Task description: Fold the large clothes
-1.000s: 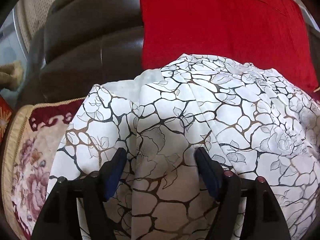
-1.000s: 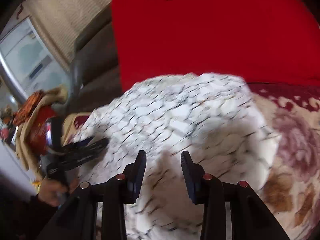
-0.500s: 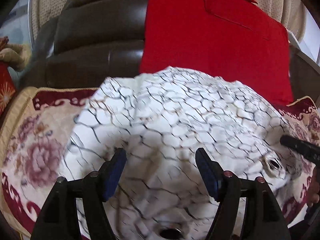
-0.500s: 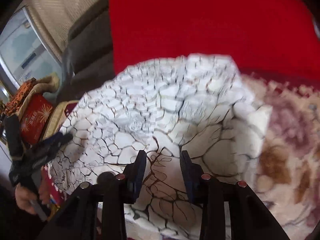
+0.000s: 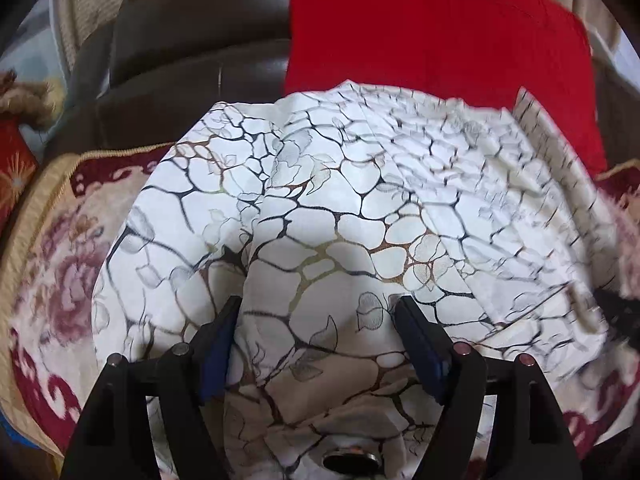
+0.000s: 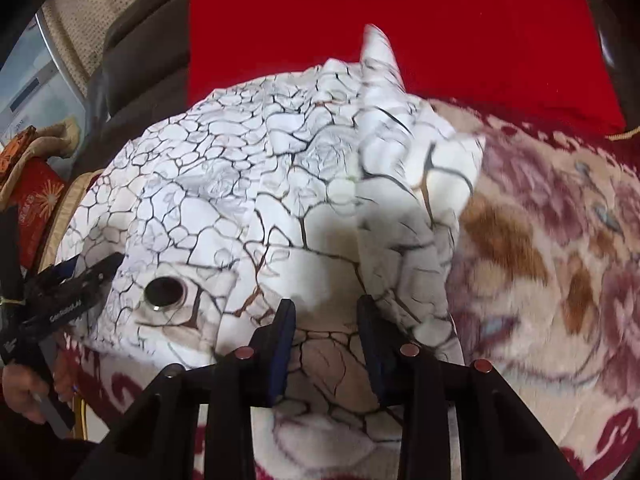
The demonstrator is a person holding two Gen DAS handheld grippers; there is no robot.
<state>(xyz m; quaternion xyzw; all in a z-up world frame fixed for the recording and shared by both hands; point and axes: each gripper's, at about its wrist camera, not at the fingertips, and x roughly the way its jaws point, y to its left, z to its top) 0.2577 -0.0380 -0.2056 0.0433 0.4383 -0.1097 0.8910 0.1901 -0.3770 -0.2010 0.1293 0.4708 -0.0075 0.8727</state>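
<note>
A large white cloth with a black and gold crackle print [image 5: 340, 216] lies bunched on a floral blanket; it also fills the right wrist view [image 6: 256, 200]. Metal eyelets show at its near edge [image 5: 352, 460] [image 6: 164, 292]. My left gripper [image 5: 318, 316] is open, its fingers wide apart over the cloth's near part. My right gripper [image 6: 326, 320] is open with a narrower gap, low over the cloth's near right edge, with cloth showing between the fingers. The left gripper also shows in the right wrist view [image 6: 76, 284], at the cloth's left edge.
The floral blanket [image 6: 552, 248] covers a dark brown leather sofa [image 5: 192, 56]. A red cloth [image 5: 432, 36] hangs over the sofa back. A red box with a beige item [image 6: 36, 184] sits at the left. My hand [image 6: 20, 392] holds the left gripper.
Both grippers pulled back toward the cloth's near edge. The cloth has shifted, and a corner now sticks up at its far right side. Both stayed open.
</note>
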